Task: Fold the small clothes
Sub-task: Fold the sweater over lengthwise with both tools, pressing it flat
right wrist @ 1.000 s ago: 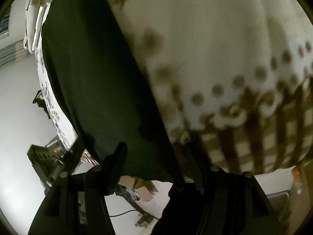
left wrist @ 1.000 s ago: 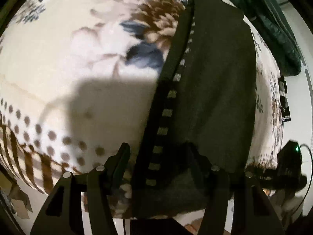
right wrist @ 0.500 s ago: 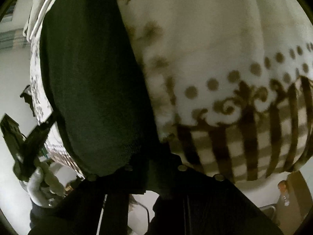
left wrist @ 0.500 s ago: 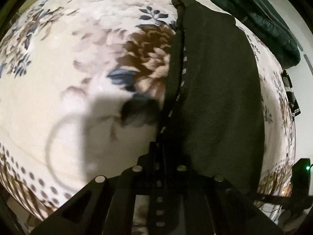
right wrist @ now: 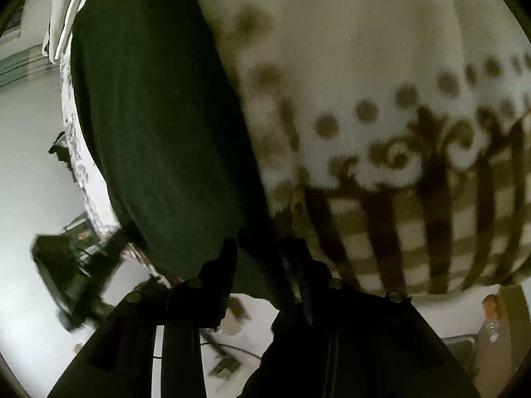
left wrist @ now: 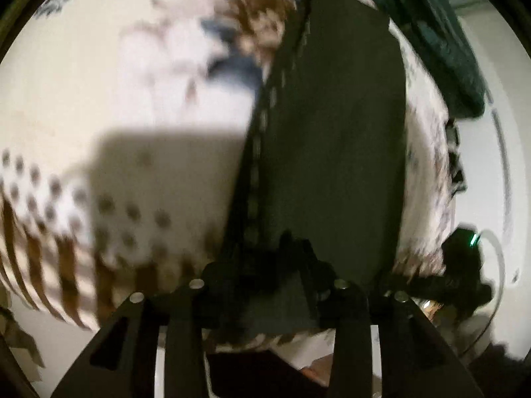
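A long dark green garment point(left wrist: 332, 132) with a pale dashed stripe along its left edge lies stretched out on a cream floral blanket point(left wrist: 116, 83). My left gripper point(left wrist: 265, 265) is open, its jaws apart over the garment's near hem. In the right wrist view the same garment point(right wrist: 159, 116) runs up the left side. My right gripper point(right wrist: 265, 255) is open at the garment's near corner, at the blanket's edge.
A dark teal garment point(left wrist: 441, 39) is bunched at the far right of the bed. The blanket's brown dotted and striped border point(right wrist: 415, 182) hangs over the bed edge. A black device with a green light point(left wrist: 464, 248) and white floor lie beyond.
Both grippers were shut on the garment's near hem half a second ago and have since opened. The views are blurred with motion as both pull back.
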The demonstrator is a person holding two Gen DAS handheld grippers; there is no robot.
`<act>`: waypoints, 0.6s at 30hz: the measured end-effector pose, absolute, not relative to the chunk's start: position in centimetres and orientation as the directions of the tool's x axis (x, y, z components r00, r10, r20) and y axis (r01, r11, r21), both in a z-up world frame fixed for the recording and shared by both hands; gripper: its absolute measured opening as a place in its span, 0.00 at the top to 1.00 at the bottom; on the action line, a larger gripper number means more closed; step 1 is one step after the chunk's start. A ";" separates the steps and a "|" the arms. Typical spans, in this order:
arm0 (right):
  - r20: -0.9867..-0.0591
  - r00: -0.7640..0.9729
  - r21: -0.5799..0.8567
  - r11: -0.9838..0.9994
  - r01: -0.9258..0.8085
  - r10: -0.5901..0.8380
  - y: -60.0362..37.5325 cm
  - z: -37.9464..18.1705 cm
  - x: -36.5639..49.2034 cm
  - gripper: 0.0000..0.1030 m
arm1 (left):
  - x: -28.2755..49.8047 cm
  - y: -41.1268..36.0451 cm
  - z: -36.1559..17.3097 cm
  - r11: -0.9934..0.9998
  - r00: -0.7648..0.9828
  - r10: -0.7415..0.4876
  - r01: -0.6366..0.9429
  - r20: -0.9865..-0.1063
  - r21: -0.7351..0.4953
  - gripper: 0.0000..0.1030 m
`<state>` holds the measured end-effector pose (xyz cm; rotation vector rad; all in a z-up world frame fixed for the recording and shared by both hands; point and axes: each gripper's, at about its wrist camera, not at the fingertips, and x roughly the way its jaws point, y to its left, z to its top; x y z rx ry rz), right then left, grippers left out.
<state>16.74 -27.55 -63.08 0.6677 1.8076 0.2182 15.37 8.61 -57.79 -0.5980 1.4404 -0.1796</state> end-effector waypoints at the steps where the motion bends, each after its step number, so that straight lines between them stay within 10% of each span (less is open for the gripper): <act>1: -0.806 -0.210 0.468 0.813 0.346 0.553 -27.7 -63.6 16.6 0.64 | 15.0 7.9 -58.0 0.857 0.138 -0.443 -0.226 -0.886 -0.463 0.71; 3: -0.789 -0.217 0.479 0.797 0.368 0.574 -27.7 -64.2 16.4 0.64 | 14.1 6.5 -58.3 0.890 0.131 -0.383 -0.214 -0.915 -0.403 0.96; 5: -0.794 -0.183 0.487 0.787 0.379 0.580 -28.2 -64.0 16.1 0.93 | 13.2 7.2 -57.9 0.872 0.189 -0.364 -0.276 -0.912 -0.405 0.96; 8: -0.811 -0.156 0.493 0.802 0.336 0.564 -28.8 -63.5 15.7 0.93 | 12.5 9.4 -58.4 0.816 0.220 -0.412 -0.342 -0.884 -0.465 0.96; 18: -0.658 -0.279 0.579 0.707 0.406 0.699 -29.4 -66.9 16.1 0.66 | 12.7 11.5 -60.8 0.702 0.185 -0.584 -0.374 -0.791 -0.606 0.61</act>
